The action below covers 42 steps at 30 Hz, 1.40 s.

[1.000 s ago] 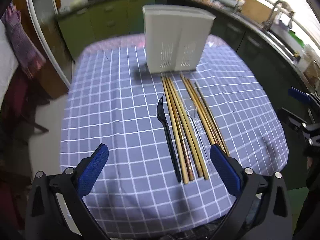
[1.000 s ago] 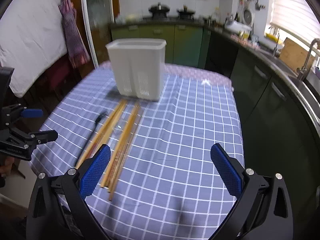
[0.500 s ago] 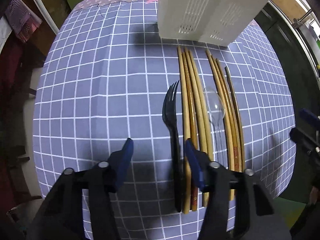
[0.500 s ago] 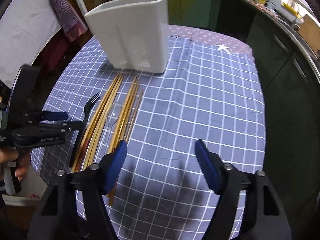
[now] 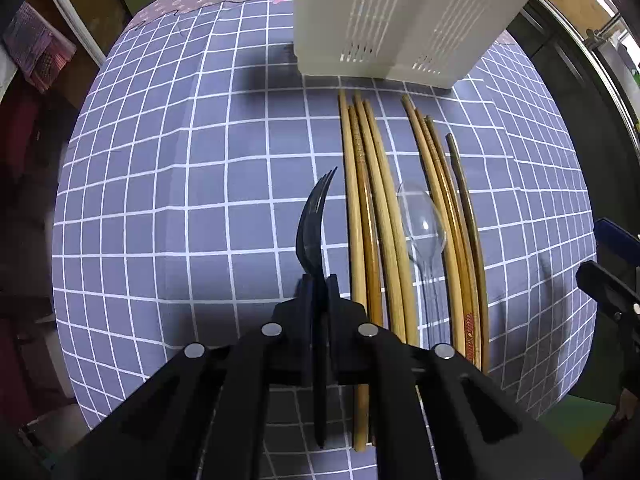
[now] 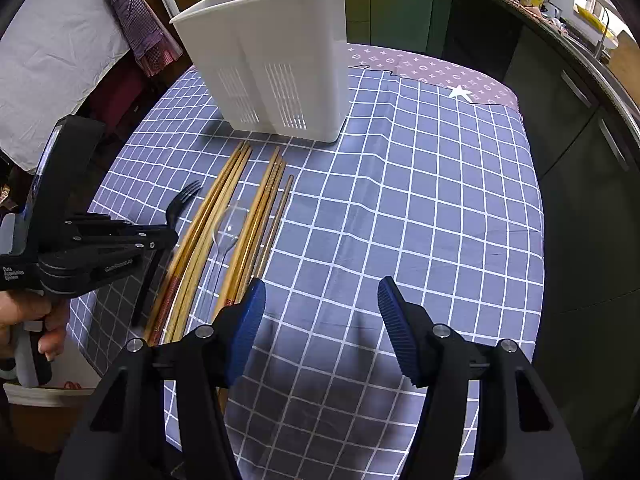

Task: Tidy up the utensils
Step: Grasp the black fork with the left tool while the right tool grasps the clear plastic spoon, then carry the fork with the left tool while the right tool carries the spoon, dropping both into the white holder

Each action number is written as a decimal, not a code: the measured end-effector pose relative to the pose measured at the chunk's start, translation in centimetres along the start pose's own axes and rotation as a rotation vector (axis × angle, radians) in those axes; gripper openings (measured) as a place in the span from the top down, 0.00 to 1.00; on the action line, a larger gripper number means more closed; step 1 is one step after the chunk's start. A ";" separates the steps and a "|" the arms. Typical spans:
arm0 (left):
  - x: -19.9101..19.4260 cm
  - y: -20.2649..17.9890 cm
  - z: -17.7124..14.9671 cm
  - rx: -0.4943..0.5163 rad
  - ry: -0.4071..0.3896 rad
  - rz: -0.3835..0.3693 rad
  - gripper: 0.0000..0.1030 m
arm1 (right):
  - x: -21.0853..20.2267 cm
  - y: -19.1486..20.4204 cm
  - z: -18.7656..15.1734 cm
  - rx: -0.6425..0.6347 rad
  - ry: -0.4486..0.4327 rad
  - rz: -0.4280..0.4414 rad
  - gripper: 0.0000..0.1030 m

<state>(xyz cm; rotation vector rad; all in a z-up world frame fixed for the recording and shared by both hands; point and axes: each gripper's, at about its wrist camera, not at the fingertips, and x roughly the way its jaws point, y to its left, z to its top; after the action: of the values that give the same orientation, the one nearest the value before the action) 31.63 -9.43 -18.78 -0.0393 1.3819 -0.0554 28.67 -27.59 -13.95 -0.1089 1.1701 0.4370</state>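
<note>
My left gripper (image 5: 318, 280) is shut on the handle of a black plastic fork (image 5: 314, 216), tines pointing toward the white utensil holder (image 5: 400, 20). The right wrist view shows the left gripper (image 6: 170, 236), the fork (image 6: 180, 204) and the holder (image 6: 272, 64). Several wooden chopsticks (image 5: 370, 220) lie beside the fork, with a clear plastic spoon (image 5: 422, 220) between two bundles. The chopsticks (image 6: 248, 216) and spoon (image 6: 226, 232) also show in the right wrist view. My right gripper (image 6: 320, 316) is open and empty above the cloth, right of the chopsticks.
A blue checked tablecloth (image 6: 420, 200) covers the round table. Green kitchen cabinets (image 6: 400, 0) and a counter run behind and to the right. Hanging cloth (image 6: 132, 12) is at the left. The table edge is close below both grippers.
My left gripper moved in over the fork and went from wide open to shut on its handle. My right gripper came lower and closer to the table and narrowed slightly.
</note>
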 end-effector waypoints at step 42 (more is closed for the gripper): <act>-6.8 6.9 -3.5 0.035 -0.147 -0.070 0.93 | 7.2 9.3 3.3 0.024 0.166 0.063 0.91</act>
<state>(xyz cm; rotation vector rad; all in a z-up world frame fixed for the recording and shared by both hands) 27.02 -2.08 -13.16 -0.0613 1.2320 -0.1334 30.19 -16.08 -17.91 -0.0891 1.3442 0.4761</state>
